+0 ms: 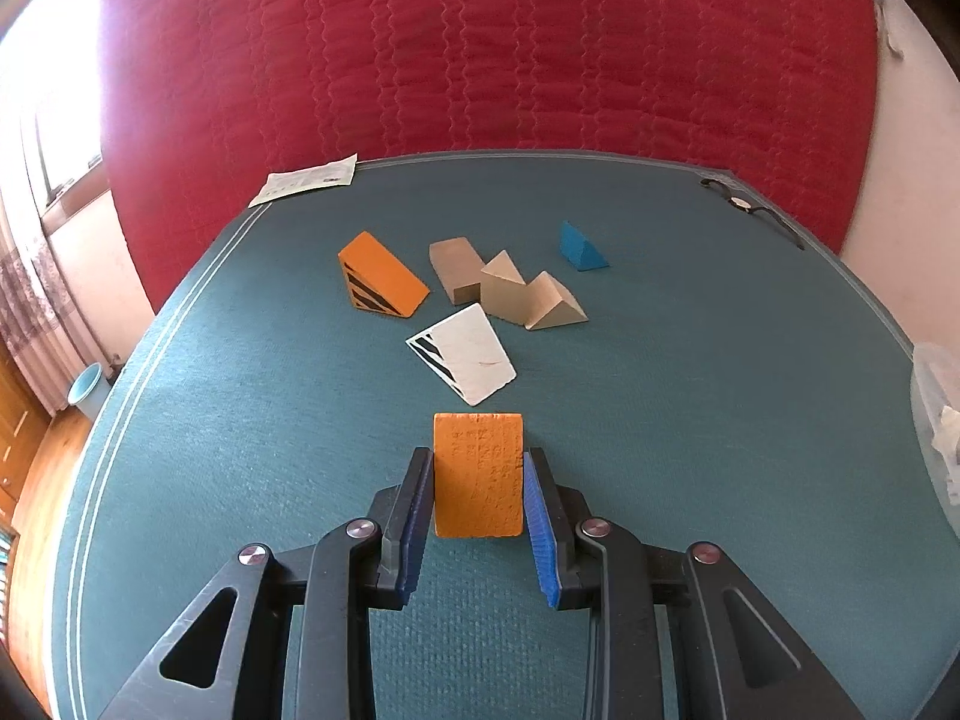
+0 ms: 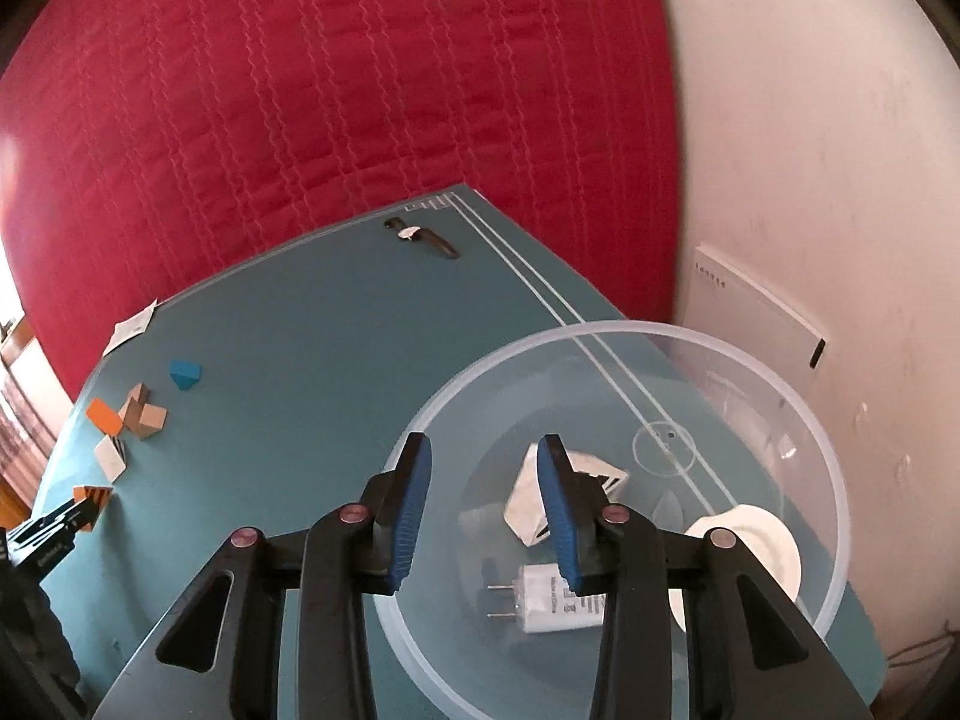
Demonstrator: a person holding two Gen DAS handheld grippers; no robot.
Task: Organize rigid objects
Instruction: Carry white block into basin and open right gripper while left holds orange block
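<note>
On the green table (image 1: pixel 690 420), the left gripper (image 1: pixel 478 468) holds an orange wedge (image 1: pixel 478 474) tight between its blue pads, near the white wedge (image 1: pixel 465 354). Beyond these lie another orange wedge (image 1: pixel 384 276), three wooden blocks (image 1: pixel 510 288) and a blue block (image 1: pixel 579 247). Over the clear bowl (image 2: pixel 834 480), the right gripper (image 2: pixel 483 450) stands open and empty, above a white wedge (image 2: pixel 525 501) and a white plug (image 2: pixel 540 597).
</note>
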